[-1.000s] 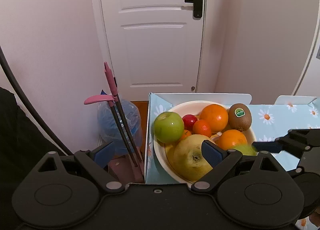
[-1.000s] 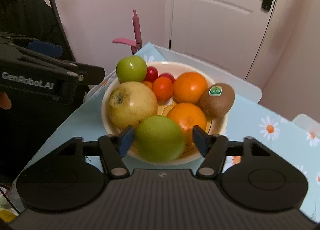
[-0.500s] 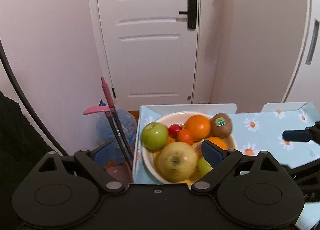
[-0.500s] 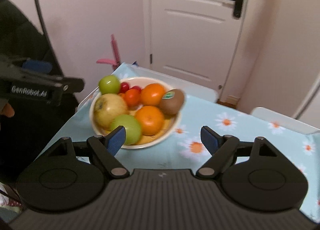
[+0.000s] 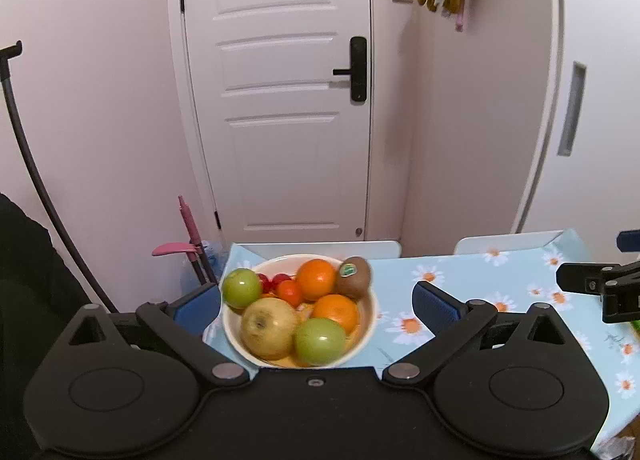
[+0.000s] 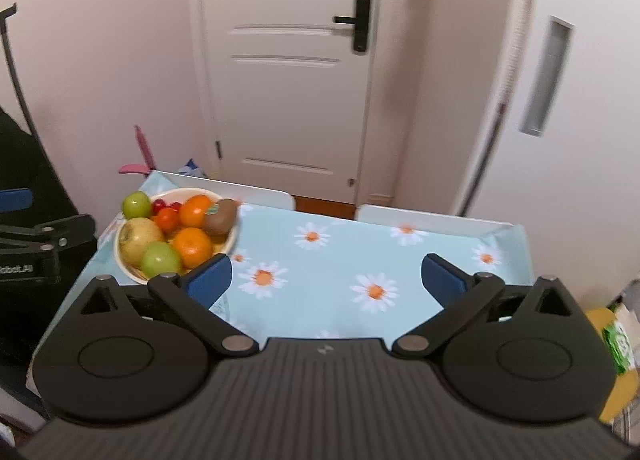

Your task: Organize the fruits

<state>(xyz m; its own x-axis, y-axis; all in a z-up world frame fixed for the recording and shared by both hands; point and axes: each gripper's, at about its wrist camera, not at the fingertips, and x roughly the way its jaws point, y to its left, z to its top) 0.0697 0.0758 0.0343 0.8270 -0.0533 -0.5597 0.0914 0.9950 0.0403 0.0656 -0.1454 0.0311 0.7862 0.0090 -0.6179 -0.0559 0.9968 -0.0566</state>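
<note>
Left gripper: we see our left gripper (image 5: 316,300) spread wide, blue pads far apart, nothing between them but air; the bowl sits in the gap farther off, untouched.
Right gripper: our right gripper (image 6: 326,274) is just as wide open and holds nothing; only the daisy cloth shows between its pads.
Bowl: the cream bowl (image 5: 366,334) sits lower centre in the left view, and at middle left in the right view (image 6: 120,256), near the table's left corner.
Fruit at the front: we spot a green apple (image 5: 320,341) at the near rim, touching a yellow pear-like fruit (image 5: 269,327) to its left and an orange (image 5: 335,312) behind it.
Fruit at the back: a second green apple (image 5: 241,288) sits at the far left rim, a second orange (image 5: 316,279) and a kiwi with a green sticker (image 5: 353,277) at the far right.
Small fruit: a tomato (image 5: 289,292) and small red fruits (image 5: 267,282) are tucked in the middle; we cannot tell what kind the red ones are.
Table: the tablecloth (image 6: 340,260), light blue with daisies, lies bare across the centre of the right view.
Background: a white door (image 5: 280,100) with a black handle fills the upper centre; a pink-handled tool (image 5: 188,236) leans at lower left beside the table.
Other gripper in view: the right gripper's black arm pokes in at the right edge of the left view, well apart from the bowl.
</note>
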